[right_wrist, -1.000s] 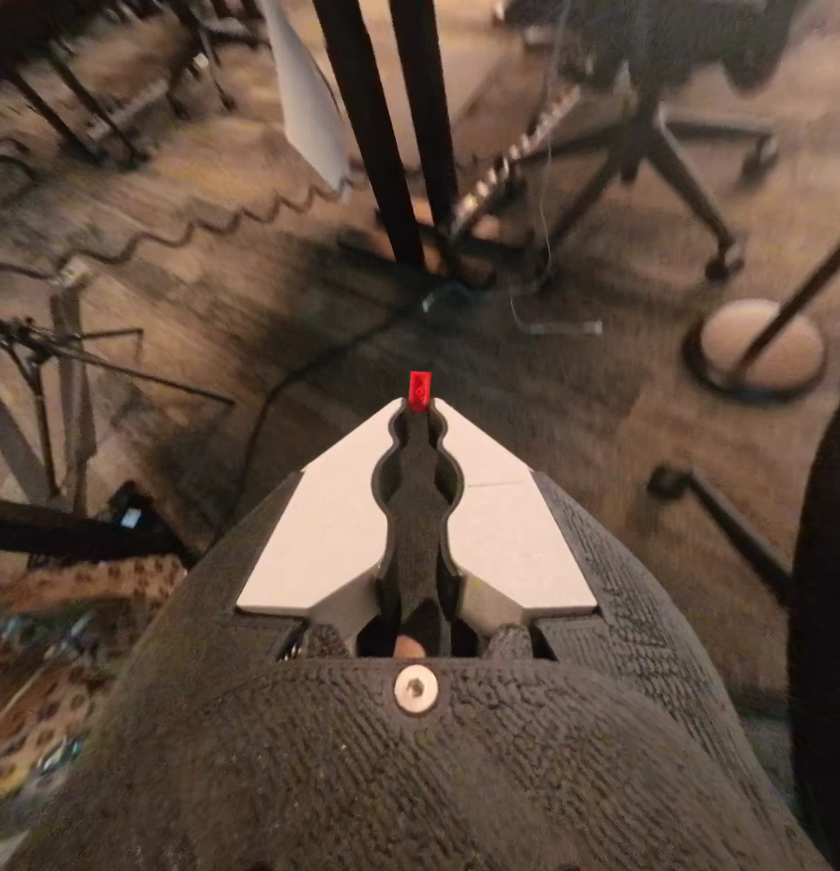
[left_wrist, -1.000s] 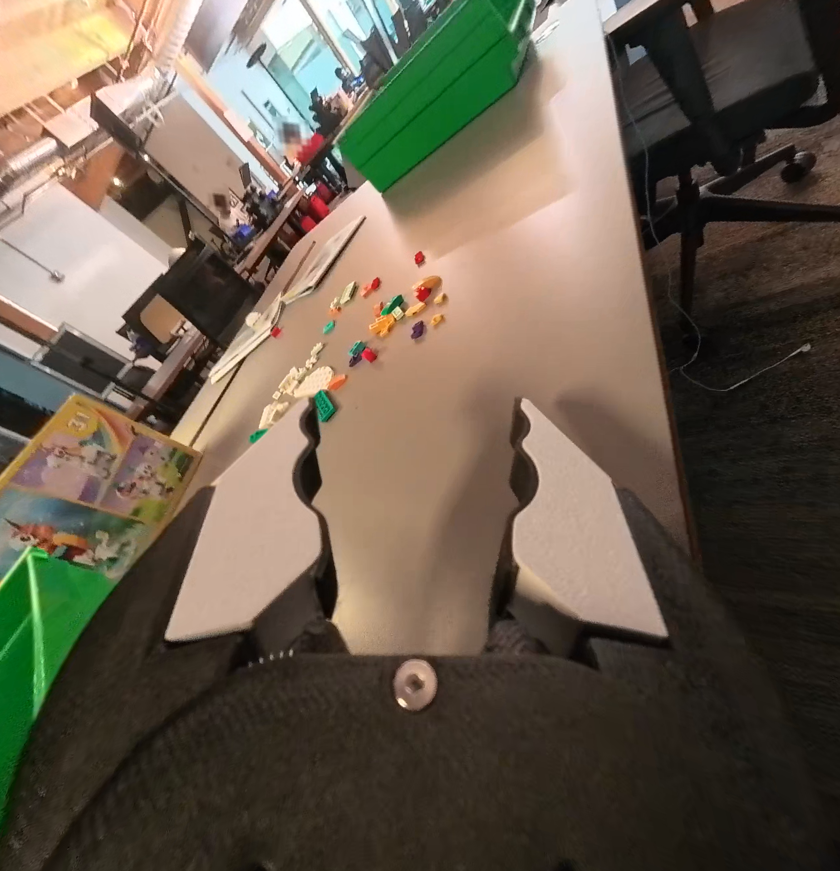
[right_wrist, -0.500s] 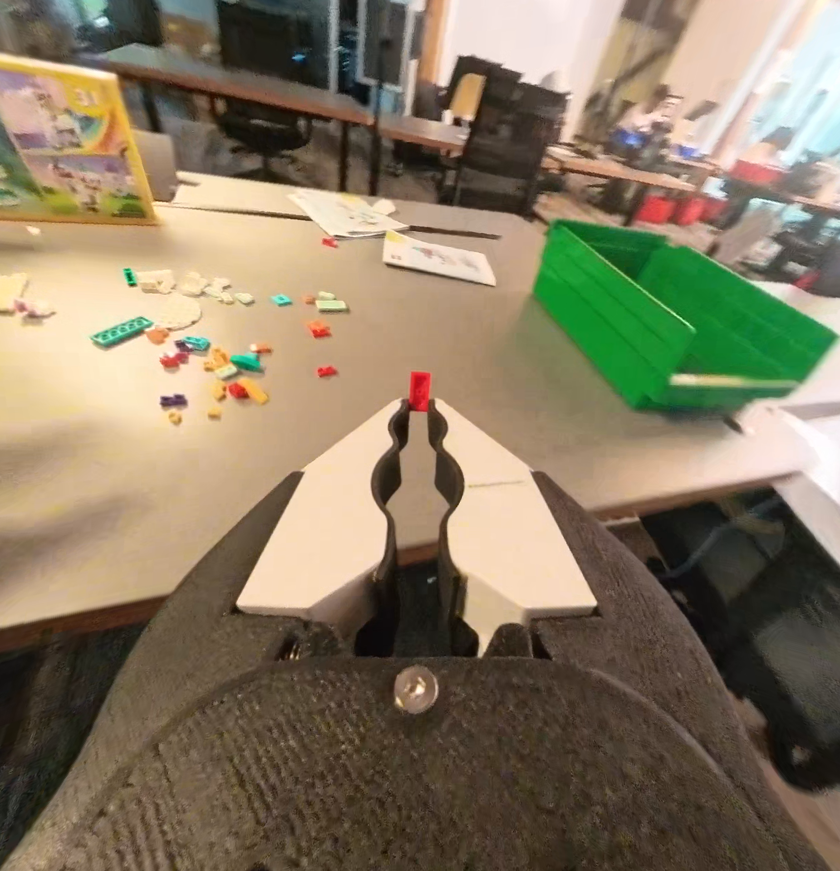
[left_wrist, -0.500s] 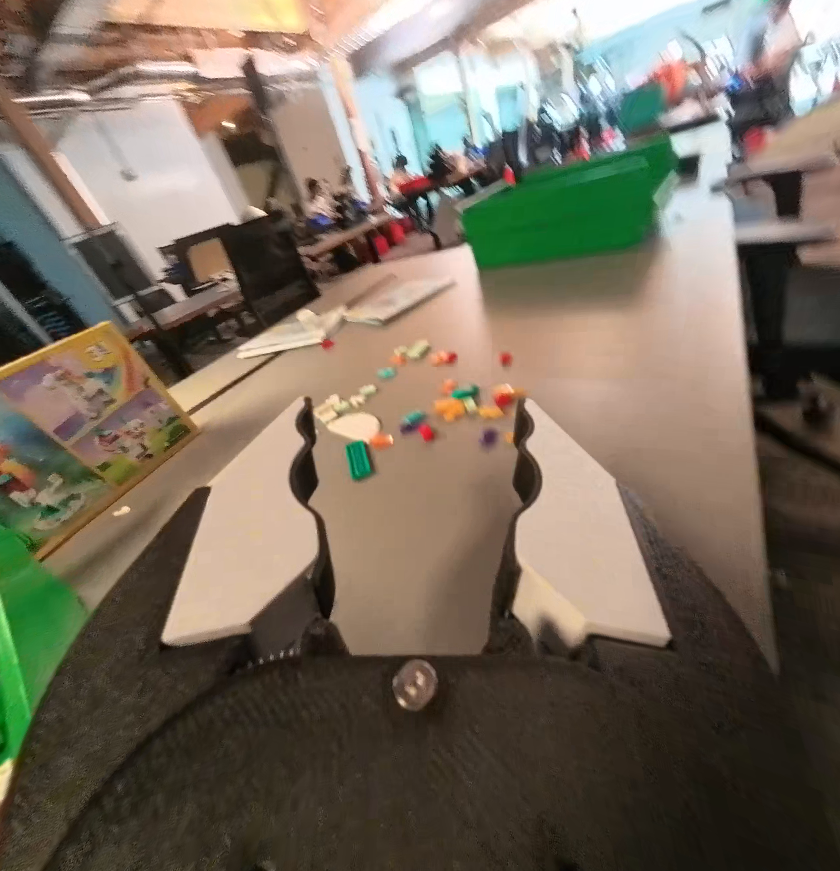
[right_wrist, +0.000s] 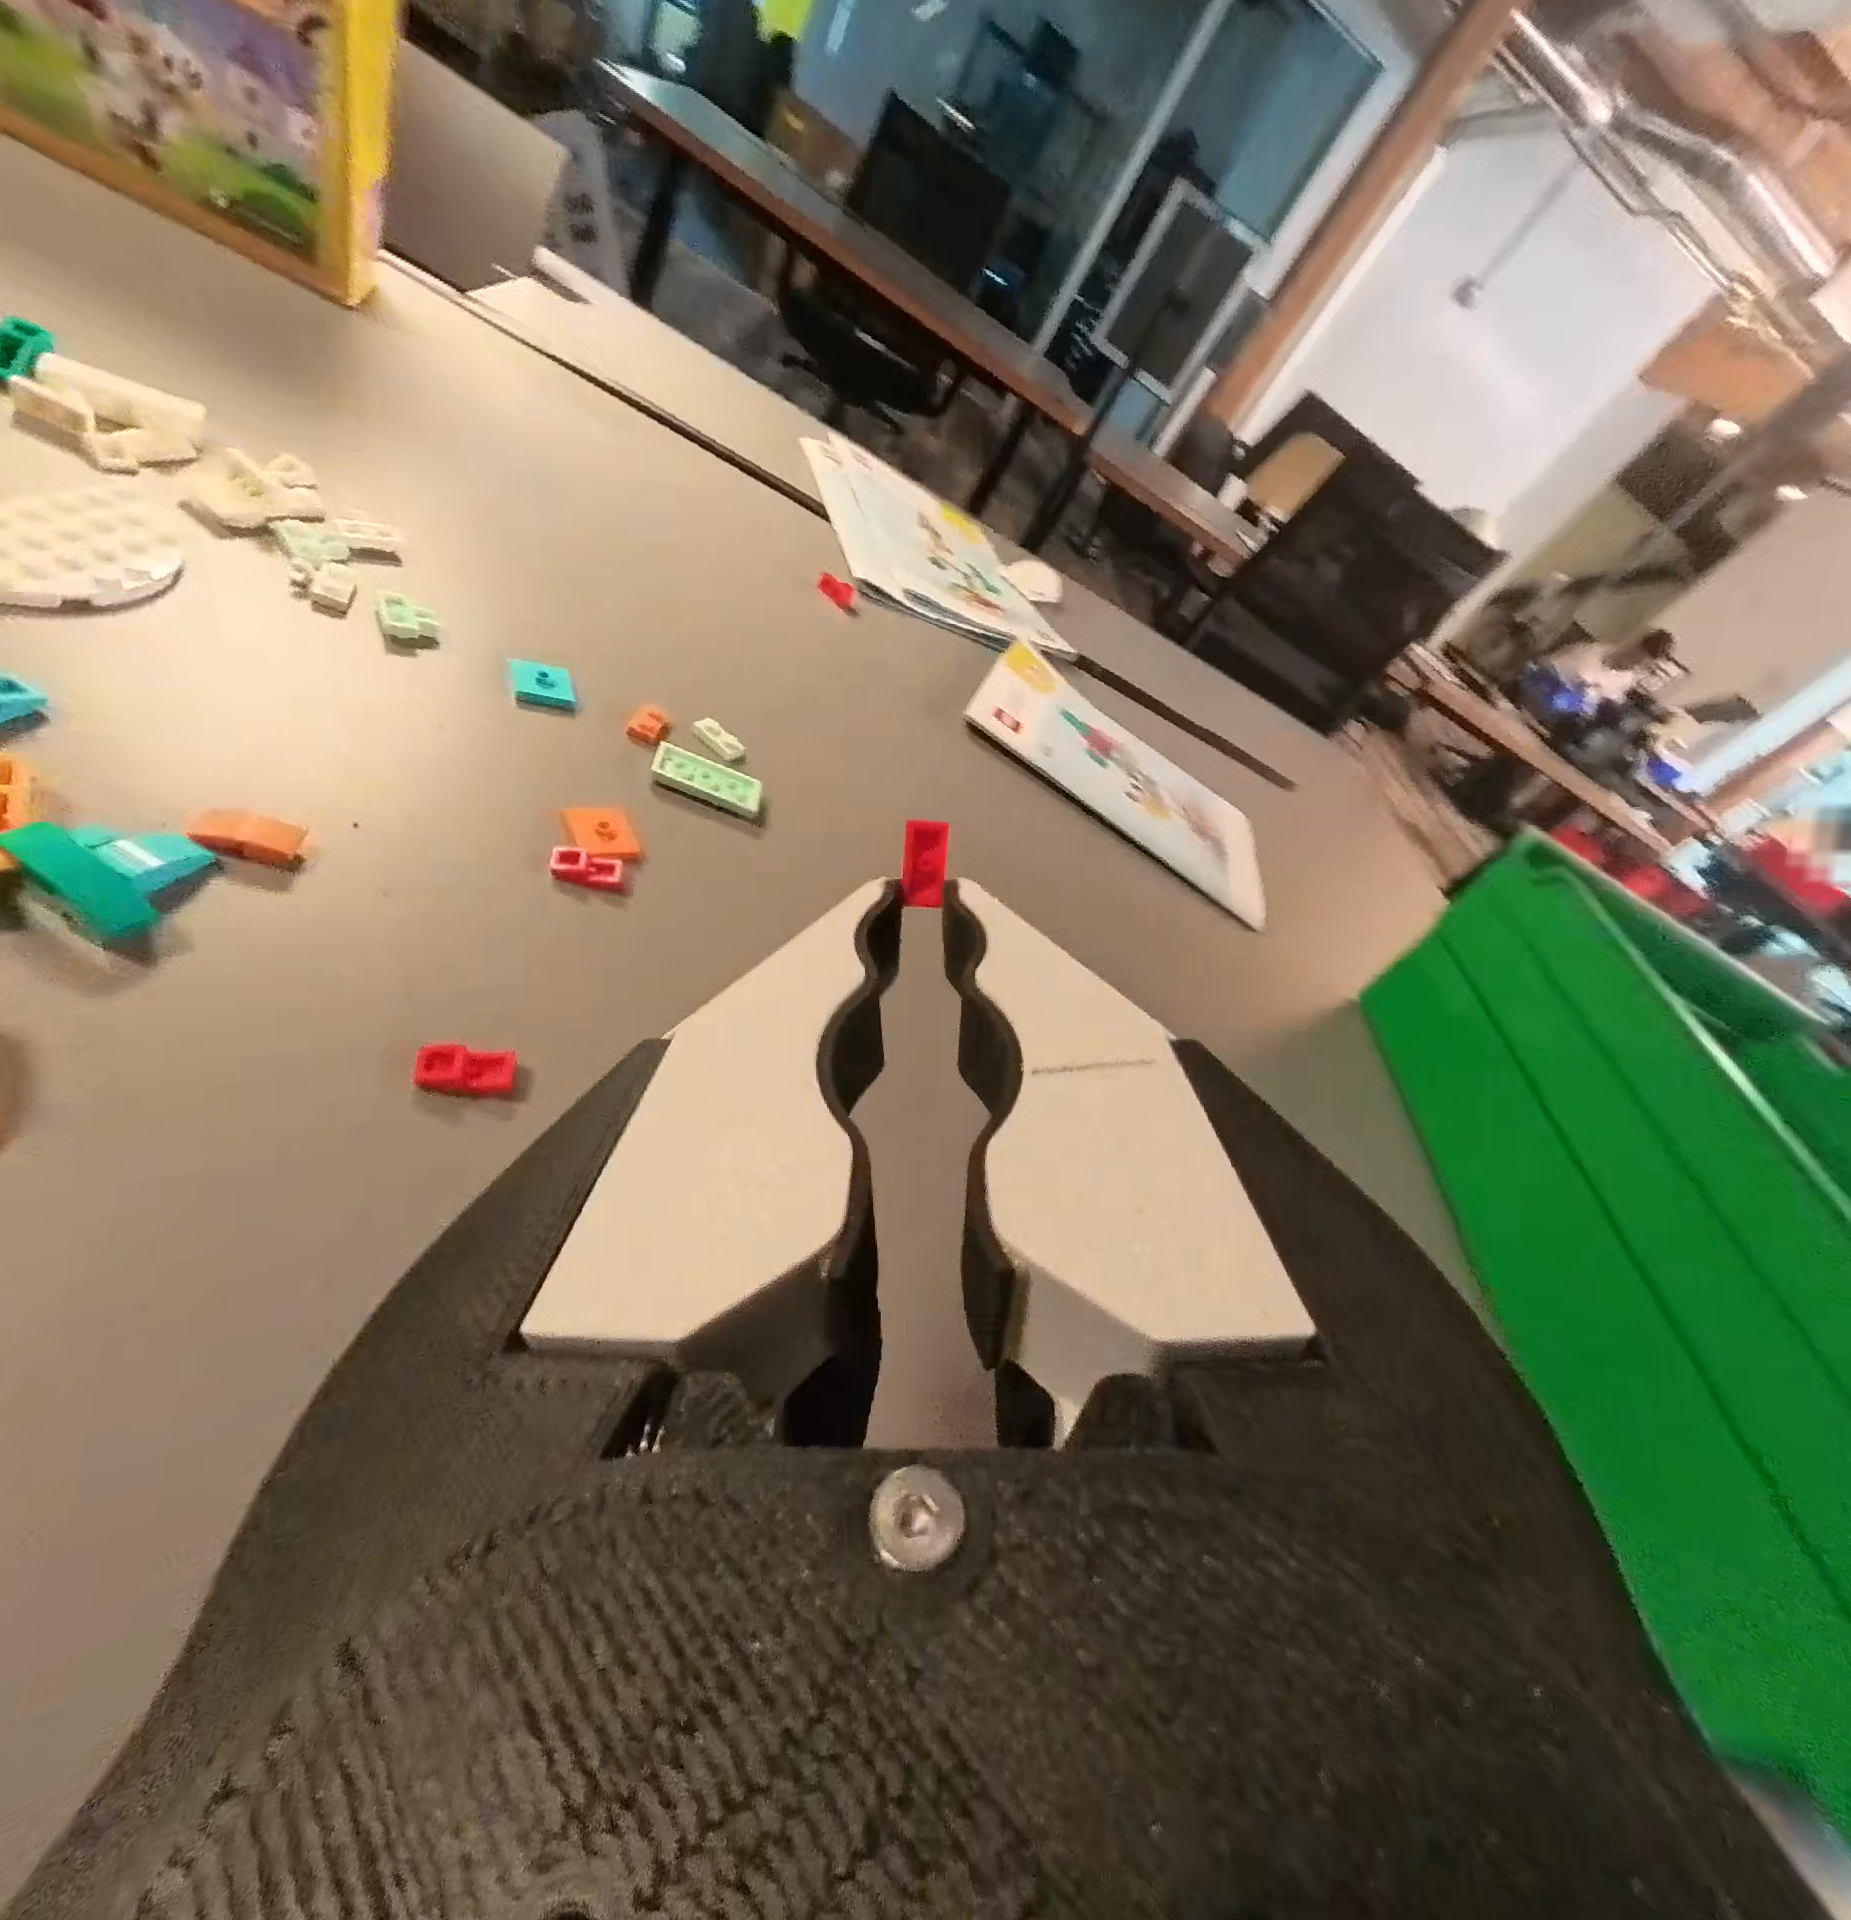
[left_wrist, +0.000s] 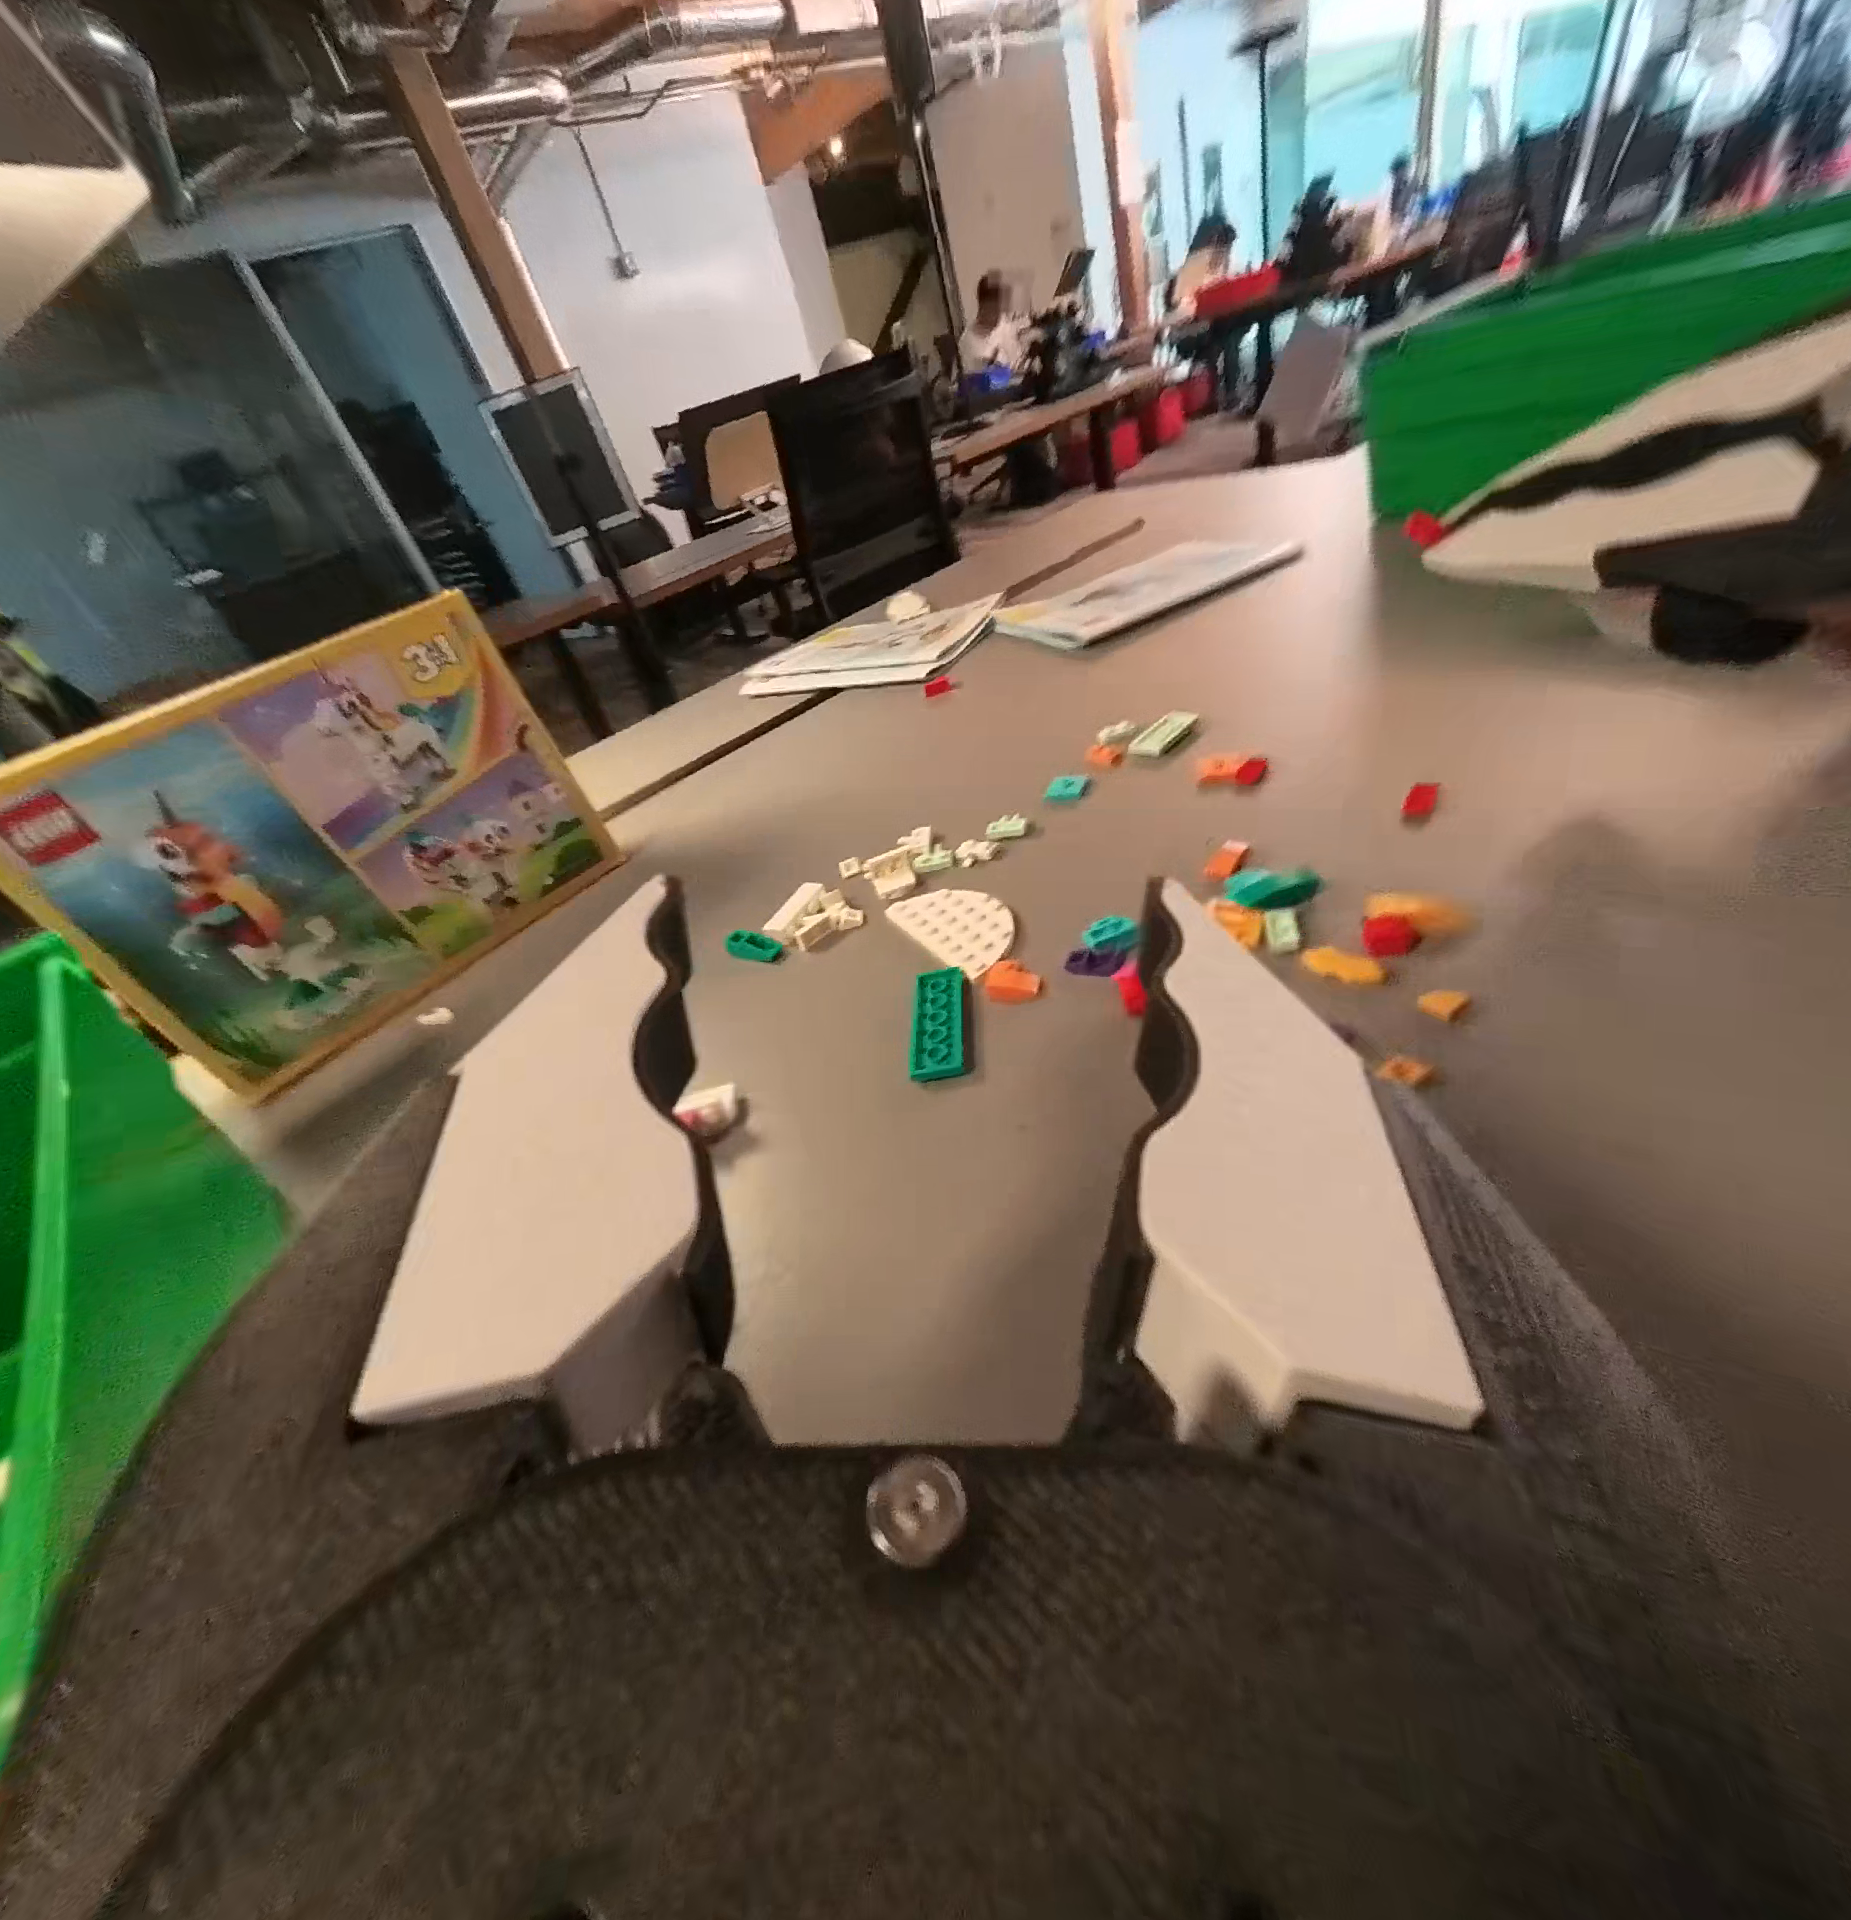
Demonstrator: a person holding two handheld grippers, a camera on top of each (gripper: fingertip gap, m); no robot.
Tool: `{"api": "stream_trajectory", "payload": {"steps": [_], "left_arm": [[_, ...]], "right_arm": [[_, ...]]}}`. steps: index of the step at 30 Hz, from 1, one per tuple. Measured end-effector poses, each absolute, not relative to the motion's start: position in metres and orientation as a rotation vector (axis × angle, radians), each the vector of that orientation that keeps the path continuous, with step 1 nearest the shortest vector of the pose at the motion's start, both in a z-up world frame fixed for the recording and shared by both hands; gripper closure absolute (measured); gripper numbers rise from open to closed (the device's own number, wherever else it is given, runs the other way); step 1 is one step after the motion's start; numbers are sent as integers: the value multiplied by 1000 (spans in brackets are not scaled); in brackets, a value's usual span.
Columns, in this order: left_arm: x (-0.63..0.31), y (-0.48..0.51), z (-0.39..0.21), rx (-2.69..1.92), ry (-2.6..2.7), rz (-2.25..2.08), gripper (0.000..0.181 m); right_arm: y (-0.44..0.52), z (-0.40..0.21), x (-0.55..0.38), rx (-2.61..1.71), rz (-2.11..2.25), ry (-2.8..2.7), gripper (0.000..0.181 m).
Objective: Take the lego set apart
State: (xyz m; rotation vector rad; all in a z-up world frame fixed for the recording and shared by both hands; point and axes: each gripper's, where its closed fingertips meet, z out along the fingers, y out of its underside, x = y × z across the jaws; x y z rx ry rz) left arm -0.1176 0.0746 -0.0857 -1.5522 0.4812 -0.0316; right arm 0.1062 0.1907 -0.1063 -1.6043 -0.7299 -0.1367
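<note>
Several loose lego pieces lie scattered on the grey table [left_wrist: 900, 1226]: a green plate [left_wrist: 940, 1023], a white half-round plate [left_wrist: 952, 920], and orange, red and teal bits. My left gripper [left_wrist: 910, 904] is open and empty, low over the table, short of the pieces. My right gripper [right_wrist: 923, 883] is shut on a small red lego piece [right_wrist: 926, 860] at its fingertips, held above the table. The right gripper also shows in the left wrist view [left_wrist: 1440, 525] at the upper right, with the red piece [left_wrist: 1425, 528] at its tip. A small white and pink piece [left_wrist: 708, 1107] lies by the left finger.
A lego box [left_wrist: 277, 852] stands at the left. A green bin [left_wrist: 79, 1247] is near left, another green bin [right_wrist: 1648, 1195] at the right. Instruction booklets [right_wrist: 1118, 779] lie at the table's far side. Desks, chairs and people are beyond. The grippers' ends are close to 25 cm from one another.
Both grippers have swung up from facing the floor and table edge and moved in over the table, closer to the pieces. The right gripper still holds the red piece.
</note>
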Motion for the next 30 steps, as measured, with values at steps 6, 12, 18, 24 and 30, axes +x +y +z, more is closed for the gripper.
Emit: {"api": "stream_trajectory", "payload": {"steps": [6,12,18,24,30], "left_arm": [[-116,82,-103,-1577,618,281,93],[-123,85,-104,-1580,608,378,93],[-126,82,-102,-1564,605,413,95],[-126,79,-106,-1626,567,359,101],[-124,77,-108,-1613,599,419,99]], "right_arm": [[196,-94,80,-1354,-120,-883,176],[200,-103,80,-1364,-211,-935,175],[207,-134,78,-1445,-389,-1089,175],[206,-150,72,-1460,-477,-1194,168],[203,-111,84,-1397,-330,-946,138]]}}
